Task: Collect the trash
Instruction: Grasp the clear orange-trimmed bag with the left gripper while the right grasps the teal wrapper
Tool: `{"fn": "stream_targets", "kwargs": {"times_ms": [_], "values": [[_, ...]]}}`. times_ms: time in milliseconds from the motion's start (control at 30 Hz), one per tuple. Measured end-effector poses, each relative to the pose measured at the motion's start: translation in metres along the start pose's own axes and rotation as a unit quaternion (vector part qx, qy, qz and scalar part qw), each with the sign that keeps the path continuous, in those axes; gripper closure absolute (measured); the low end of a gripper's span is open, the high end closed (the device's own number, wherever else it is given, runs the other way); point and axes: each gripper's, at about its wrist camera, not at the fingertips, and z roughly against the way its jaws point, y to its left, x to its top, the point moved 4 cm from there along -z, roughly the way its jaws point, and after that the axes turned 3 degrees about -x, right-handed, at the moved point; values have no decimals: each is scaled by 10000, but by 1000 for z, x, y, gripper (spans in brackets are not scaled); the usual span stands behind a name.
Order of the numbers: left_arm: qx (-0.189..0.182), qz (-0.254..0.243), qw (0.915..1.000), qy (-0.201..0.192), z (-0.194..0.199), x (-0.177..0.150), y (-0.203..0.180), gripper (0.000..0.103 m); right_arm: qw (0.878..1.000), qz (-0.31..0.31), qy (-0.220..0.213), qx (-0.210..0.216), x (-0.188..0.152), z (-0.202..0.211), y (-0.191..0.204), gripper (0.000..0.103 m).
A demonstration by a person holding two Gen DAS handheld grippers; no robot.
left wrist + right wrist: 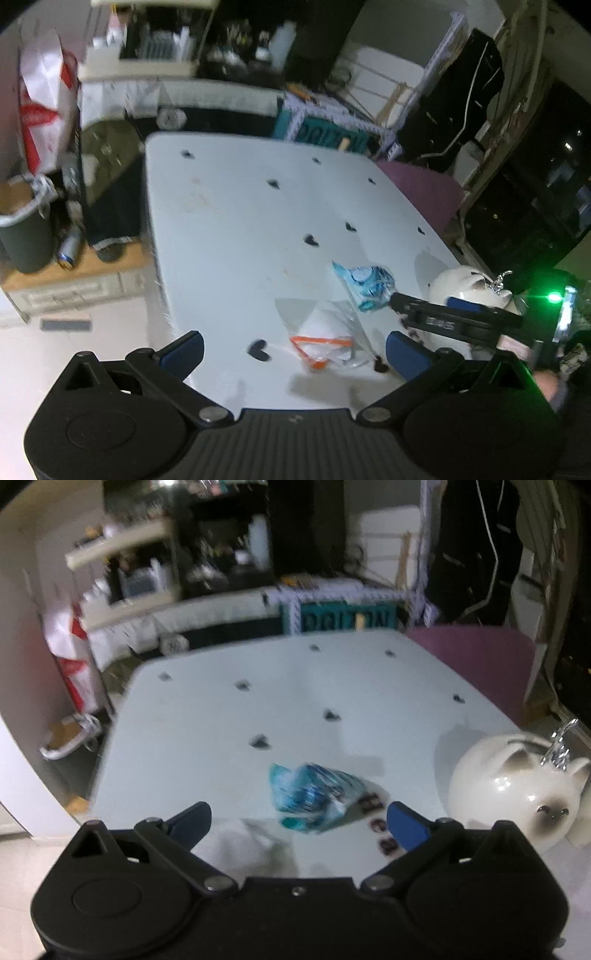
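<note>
A crumpled blue wrapper (365, 286) lies on the white table (240, 206) near its right side. A clear plastic bag with an orange strip (327, 341) lies just in front of it, between my left gripper's fingers. My left gripper (295, 350) is open and empty above the table's near edge. My right gripper (299, 825) is open and empty, with the blue wrapper (314, 797) just ahead between its fingers. The right gripper also shows in the left wrist view (417, 308), beside the blue wrapper. The clear bag (243, 843) is blurred in the right wrist view.
A white cat-shaped piggy bank (517, 790) stands at the table's right edge. Small dark stickers (312, 240) dot the table. A dark bin with a liner (24, 229) stands on the floor at left. A purple chair (476, 661) is at the far right.
</note>
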Motion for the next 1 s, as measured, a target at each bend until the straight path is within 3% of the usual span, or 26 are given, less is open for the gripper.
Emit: {"fn": "stream_targets", "kwargs": {"times_ms": [100, 233, 333, 433, 500, 600, 800, 900, 1000], "values": [[-109, 81, 9998, 134, -22, -2, -2, 0, 9995, -40, 297, -39, -7, -24, -7, 33], [-264, -203, 9992, 223, -49, -6, -12, 5, 9978, -170, 638, 108, -20, -44, -12, 41], [-279, -866, 9954, 295, -66, -12, -24, 20, 9962, -193, 778, 353, -26, -48, -8, 43], [-145, -1742, 9840, 342, -81, -19, -36, 34, 9964, -86, 713, 460, -25, -43, -4, 44], [54, -2470, 9685, 305, -90, -26, -43, 41, 9967, -56, 634, 495, -21, -38, -4, 44], [235, -3530, 9351, 205, -99, -37, -56, 48, 9979, -11, 444, 479, -13, -28, -7, 44], [518, -5186, 8534, 131, -127, -64, -73, 58, 9994, -30, 161, 308, 3, -27, -14, 41], [588, -5617, 8252, 62, -136, -71, -77, 59, 9991, -336, 126, 244, 8, -33, -19, 40], [656, -5863, 8074, 81, -147, -74, -75, 65, 9982, -557, 73, 199, 12, -39, -20, 30]]}}
